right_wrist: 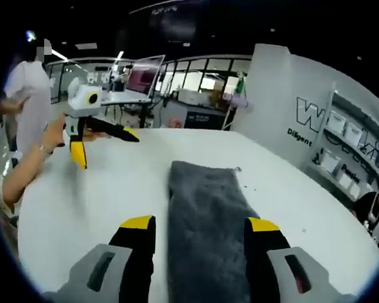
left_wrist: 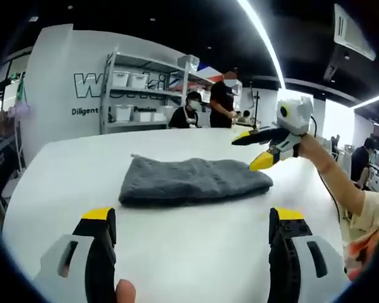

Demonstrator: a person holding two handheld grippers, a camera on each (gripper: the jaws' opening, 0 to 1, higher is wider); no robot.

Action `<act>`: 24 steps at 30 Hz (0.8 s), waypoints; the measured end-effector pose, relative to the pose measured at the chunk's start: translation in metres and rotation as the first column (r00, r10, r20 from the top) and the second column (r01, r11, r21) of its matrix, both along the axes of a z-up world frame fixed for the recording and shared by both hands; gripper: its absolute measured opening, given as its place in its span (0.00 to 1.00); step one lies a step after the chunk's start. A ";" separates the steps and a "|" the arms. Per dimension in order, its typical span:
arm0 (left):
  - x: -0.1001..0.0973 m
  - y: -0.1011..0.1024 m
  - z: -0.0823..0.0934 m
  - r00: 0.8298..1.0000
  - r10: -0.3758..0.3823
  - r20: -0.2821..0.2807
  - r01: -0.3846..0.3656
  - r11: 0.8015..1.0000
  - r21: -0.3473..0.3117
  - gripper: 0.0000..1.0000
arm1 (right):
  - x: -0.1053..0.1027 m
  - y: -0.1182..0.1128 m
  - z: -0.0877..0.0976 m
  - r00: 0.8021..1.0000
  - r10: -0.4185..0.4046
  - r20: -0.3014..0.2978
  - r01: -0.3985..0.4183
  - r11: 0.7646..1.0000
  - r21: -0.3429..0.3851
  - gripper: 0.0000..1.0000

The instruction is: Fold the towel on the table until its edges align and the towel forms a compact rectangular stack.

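Note:
A grey towel [left_wrist: 192, 180] lies folded into a long strip on the white table [left_wrist: 82, 164]. My left gripper [left_wrist: 192, 218] is open and stands back from the towel's long side, with nothing between its jaws. At the towel's right end my right gripper [left_wrist: 249, 151] hovers open, a little above the cloth. In the right gripper view the towel [right_wrist: 205, 196] runs lengthwise away from me, and my right gripper [right_wrist: 200, 224] has a jaw on each side of its near end. The left gripper [right_wrist: 104, 145] is off to the left there, open above bare table.
The round table's edge [left_wrist: 25, 189] curves close on the left. Behind the table stand shelves [left_wrist: 139, 95] with white bins, and two people [left_wrist: 208, 107] are there. A person's arm [left_wrist: 341, 183] reaches in from the right. A desk with a screen [right_wrist: 142, 79] stands beyond the table.

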State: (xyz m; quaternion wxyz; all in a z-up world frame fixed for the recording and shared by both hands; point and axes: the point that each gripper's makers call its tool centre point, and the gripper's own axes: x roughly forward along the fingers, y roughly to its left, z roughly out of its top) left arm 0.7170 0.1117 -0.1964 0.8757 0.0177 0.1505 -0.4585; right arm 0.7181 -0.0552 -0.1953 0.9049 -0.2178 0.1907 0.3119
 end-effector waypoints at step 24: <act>0.010 0.009 -0.006 0.999 0.022 -0.025 -0.022 0.999 0.025 0.99 | 0.021 0.010 -0.035 1.000 0.024 -0.014 -0.025 0.992 -0.124 0.01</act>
